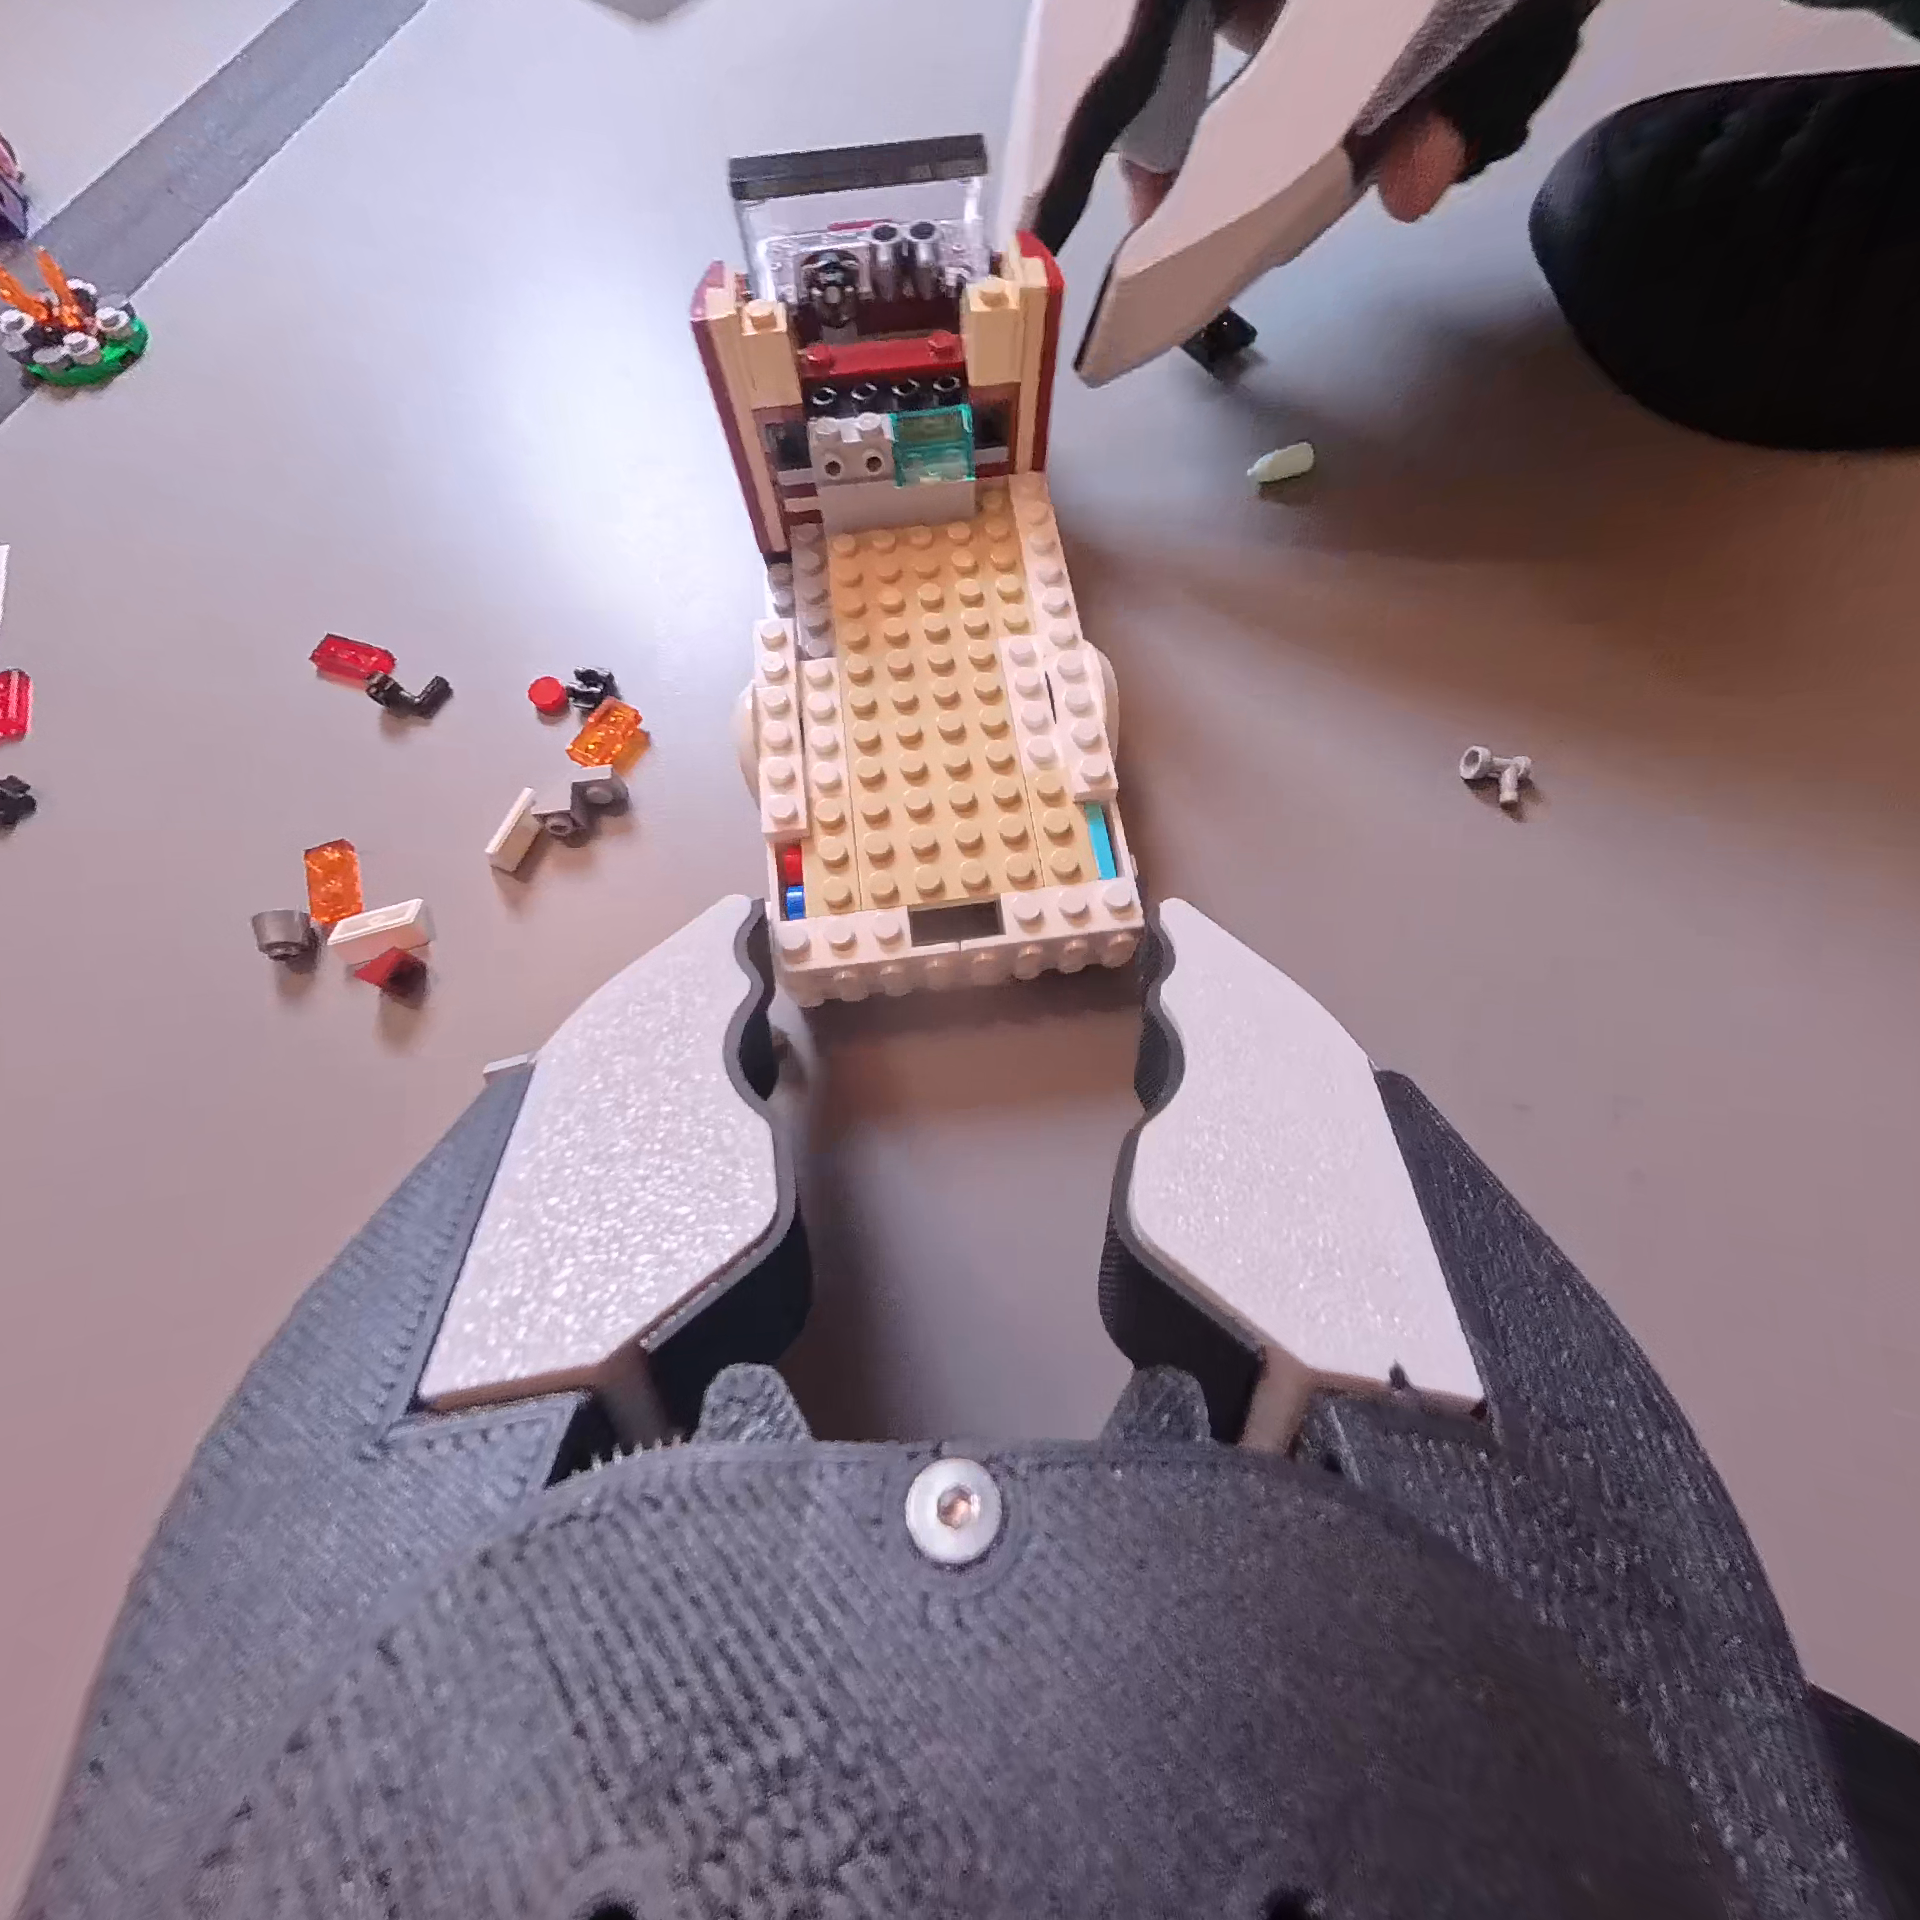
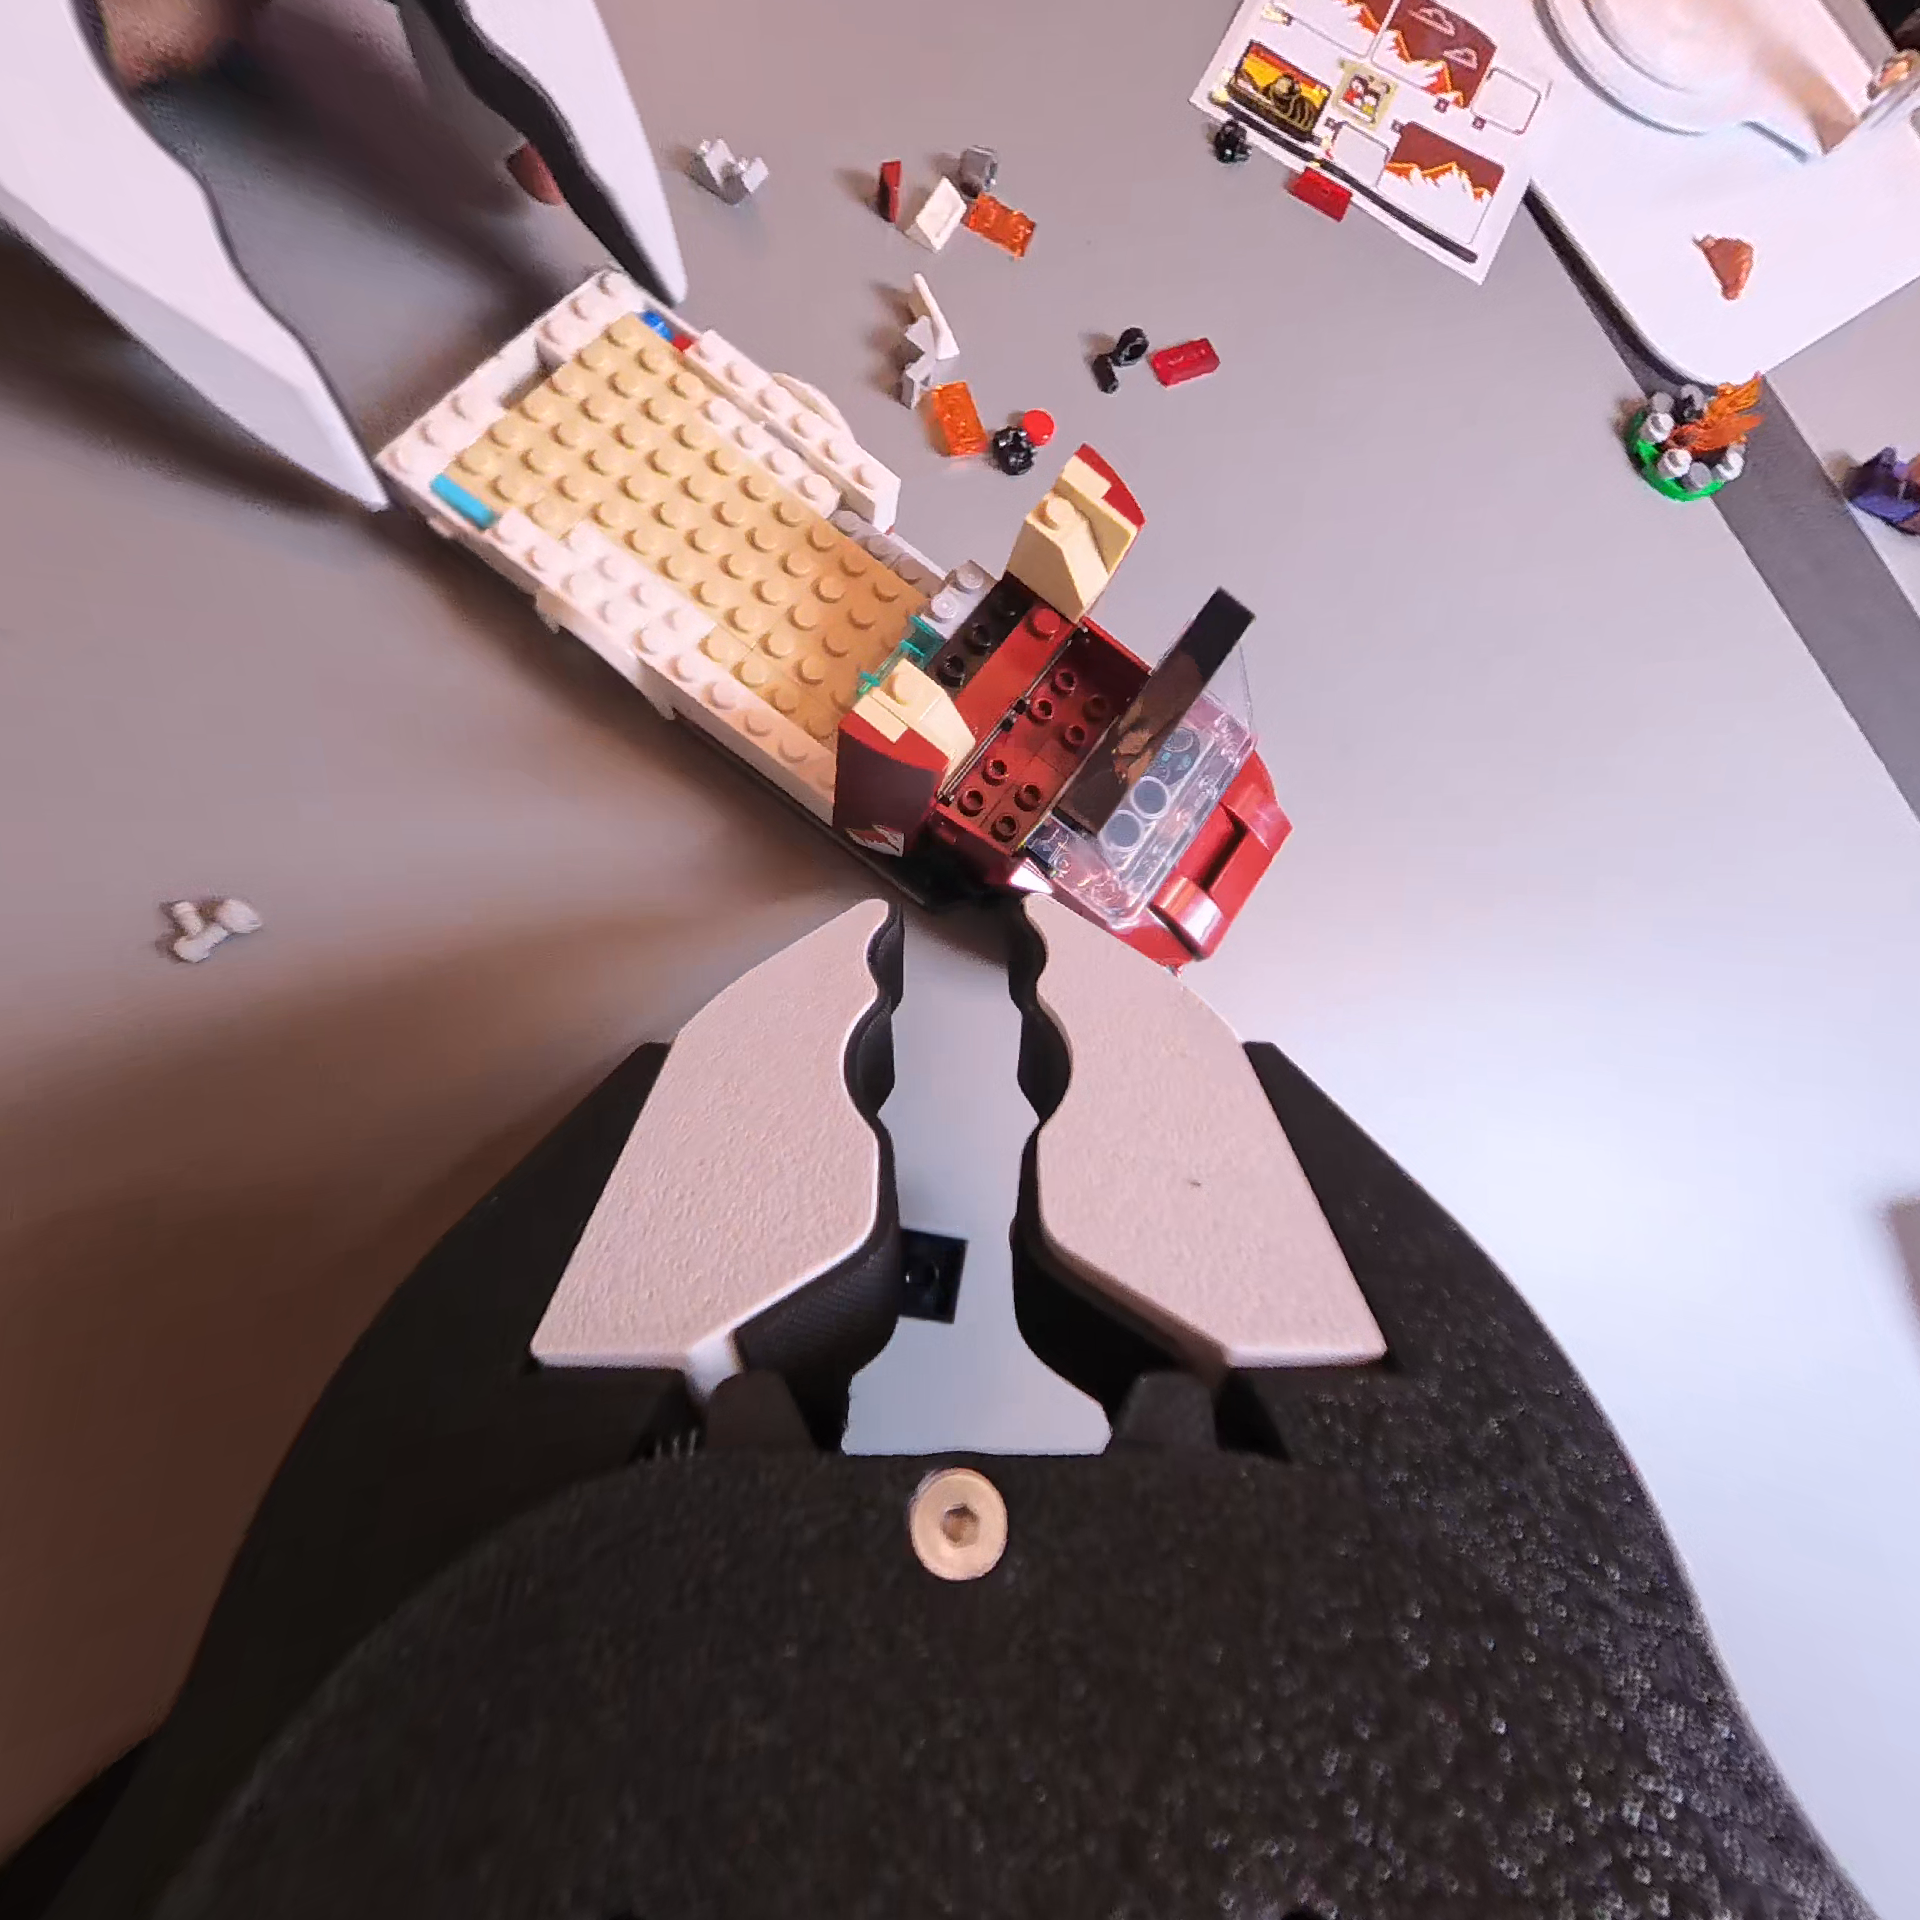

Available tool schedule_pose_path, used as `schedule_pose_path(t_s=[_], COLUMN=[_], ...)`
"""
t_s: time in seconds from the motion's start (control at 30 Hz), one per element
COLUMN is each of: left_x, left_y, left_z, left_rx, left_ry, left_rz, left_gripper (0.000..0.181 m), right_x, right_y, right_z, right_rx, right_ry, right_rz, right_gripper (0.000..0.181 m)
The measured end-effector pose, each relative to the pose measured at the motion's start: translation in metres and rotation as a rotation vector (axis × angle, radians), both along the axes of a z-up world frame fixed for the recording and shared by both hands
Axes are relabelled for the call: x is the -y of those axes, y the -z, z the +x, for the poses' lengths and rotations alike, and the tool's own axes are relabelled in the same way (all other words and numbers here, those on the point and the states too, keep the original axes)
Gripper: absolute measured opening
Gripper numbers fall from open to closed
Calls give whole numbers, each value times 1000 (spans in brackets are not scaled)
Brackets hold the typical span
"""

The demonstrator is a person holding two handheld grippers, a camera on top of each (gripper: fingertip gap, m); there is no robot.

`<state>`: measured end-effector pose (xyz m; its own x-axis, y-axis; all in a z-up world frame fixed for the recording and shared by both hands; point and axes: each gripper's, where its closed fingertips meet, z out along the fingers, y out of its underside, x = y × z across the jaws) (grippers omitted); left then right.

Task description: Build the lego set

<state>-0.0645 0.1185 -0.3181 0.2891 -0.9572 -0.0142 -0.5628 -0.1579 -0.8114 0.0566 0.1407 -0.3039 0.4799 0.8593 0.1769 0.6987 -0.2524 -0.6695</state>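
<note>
The left gripper (image 1: 958,961) is spread wide, its tips flanking the white rear end of the half-built lego truck (image 1: 925,717) on the grey table (image 1: 1455,1039). The right gripper (image 2: 961,940) hovers near the dark red cab with a narrow gap between its fingers, holding nothing. Beyond the truck lie loose bricks (image 2: 956,416) and, farther off, a sticker sheet (image 2: 1371,125).

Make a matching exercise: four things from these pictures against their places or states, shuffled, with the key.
1. left hand-held gripper
2. right hand-held gripper
3. sticker sheet
4. green round base with flames

A. far left of the table in the left wrist view
B. narrow gap, holding nothing
C. under a red piece
D. wide open around the truck's white rear

Pairs: 1-D, 2-B, 3-C, 4-A
</note>
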Motion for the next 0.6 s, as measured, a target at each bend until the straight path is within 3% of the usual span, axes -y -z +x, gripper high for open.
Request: schedule_pose_path(t_s=[0.6], left_x=[31], left_y=[-1], left_z=[18], left_rx=[1], left_ry=[171], left_rz=[57], left_gripper=[47], right_x=[-38], right_y=[-1], right_z=[-9], right_rx=[-127], right_ry=[63], right_rz=[-2], right_gripper=[19])
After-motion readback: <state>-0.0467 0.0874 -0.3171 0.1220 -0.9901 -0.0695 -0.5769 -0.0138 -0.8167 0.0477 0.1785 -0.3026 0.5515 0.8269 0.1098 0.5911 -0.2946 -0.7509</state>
